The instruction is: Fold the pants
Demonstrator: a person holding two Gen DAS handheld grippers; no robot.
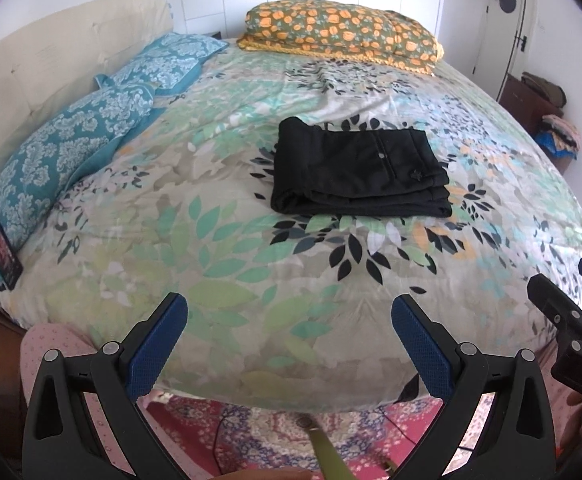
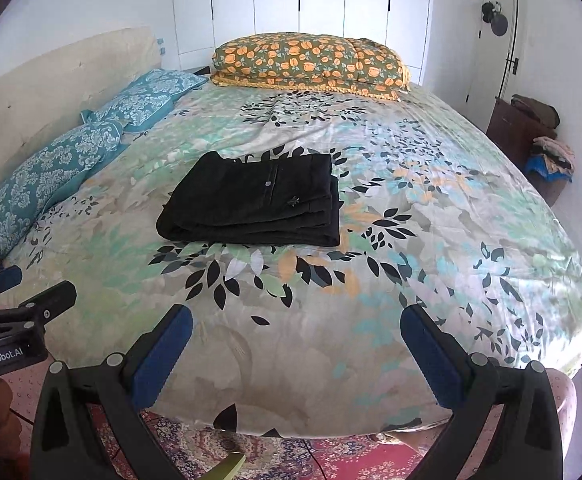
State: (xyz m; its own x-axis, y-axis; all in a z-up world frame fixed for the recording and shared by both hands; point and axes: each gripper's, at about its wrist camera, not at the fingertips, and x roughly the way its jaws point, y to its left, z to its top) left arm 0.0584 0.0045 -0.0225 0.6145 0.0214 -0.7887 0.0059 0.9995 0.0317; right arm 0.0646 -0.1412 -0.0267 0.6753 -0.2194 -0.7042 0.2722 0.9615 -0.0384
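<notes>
Black pants (image 1: 357, 170) lie folded into a compact rectangular stack on the leaf-print bedspread (image 1: 219, 240), near the middle of the bed. In the right wrist view the same pants (image 2: 255, 204) sit left of centre. My left gripper (image 1: 289, 312) hovers over the near edge of the bed, open, with nothing between its blue pads. My right gripper (image 2: 297, 324) is also open and empty, well short of the pants. Each gripper shows at the edge of the other's view: the right one (image 1: 571, 312), the left one (image 2: 15, 300).
Two teal patterned pillows (image 1: 71, 148) lie along the cream headboard (image 1: 31, 76) at left. A folded orange-flowered quilt (image 1: 343, 32) sits at the far side. A phone (image 1: 5, 254) rests at the left edge. A dark cabinet with piled clothes (image 2: 531, 136) stands right; patterned rug (image 1: 271, 428) below.
</notes>
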